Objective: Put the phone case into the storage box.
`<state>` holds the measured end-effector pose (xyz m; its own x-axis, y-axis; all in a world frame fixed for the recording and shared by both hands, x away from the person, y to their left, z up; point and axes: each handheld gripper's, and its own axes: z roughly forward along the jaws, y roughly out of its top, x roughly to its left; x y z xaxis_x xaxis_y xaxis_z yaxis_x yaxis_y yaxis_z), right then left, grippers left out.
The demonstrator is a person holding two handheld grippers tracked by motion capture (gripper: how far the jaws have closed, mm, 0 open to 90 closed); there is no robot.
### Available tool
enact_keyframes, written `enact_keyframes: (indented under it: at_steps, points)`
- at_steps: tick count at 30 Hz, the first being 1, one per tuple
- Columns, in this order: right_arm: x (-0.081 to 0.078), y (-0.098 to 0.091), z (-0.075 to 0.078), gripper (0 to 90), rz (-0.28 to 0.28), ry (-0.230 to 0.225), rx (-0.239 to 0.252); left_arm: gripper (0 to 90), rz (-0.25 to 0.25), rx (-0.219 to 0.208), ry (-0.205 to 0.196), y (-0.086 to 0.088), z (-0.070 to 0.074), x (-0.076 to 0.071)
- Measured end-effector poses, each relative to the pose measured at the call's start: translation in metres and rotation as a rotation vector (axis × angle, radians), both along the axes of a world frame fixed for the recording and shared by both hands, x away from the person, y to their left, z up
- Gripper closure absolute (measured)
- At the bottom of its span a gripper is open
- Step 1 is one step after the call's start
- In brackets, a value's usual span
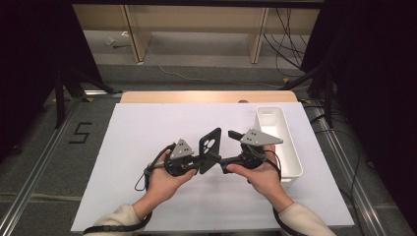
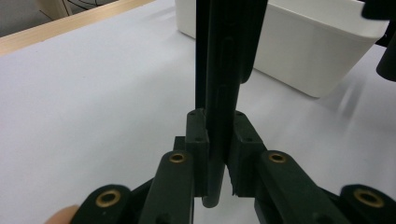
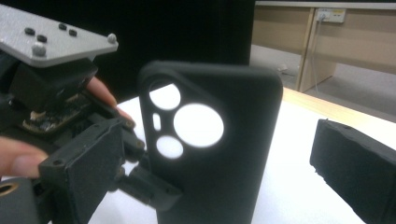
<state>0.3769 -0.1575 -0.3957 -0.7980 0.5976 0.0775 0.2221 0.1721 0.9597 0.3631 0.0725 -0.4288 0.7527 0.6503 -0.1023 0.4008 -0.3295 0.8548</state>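
Note:
A black phone case (image 1: 210, 149) with round camera cut-outs stands upright on its edge above the white table sheet (image 1: 147, 128). My left gripper (image 1: 204, 160) is shut on the case's lower end. In the left gripper view the case (image 2: 224, 46) rises edge-on from between the two pads of the left gripper (image 2: 217, 140). My right gripper (image 1: 227, 150) faces it from the right, open. In the right gripper view the case (image 3: 219, 154) stands between the wide-spread pads of the right gripper (image 3: 217, 172), and a gap shows between the case and the right-hand pad (image 3: 355, 168).
A white rectangular bin (image 1: 280, 142) lies along the right side of the sheet, just behind my right gripper, and it shows as the white bin (image 2: 317, 51) in the left gripper view. Bare wood edges the table's far side, with dark curtains on both flanks.

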Motion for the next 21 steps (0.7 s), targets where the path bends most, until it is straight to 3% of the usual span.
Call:
enact_keyframes:
  at_steps: [21]
  points:
    - [-0.002, 0.008, 0.0, 2.4, -0.046, -0.024, 0.034, 80.0, -0.024, 0.0, 0.0, -0.012, -0.001, -0.005]
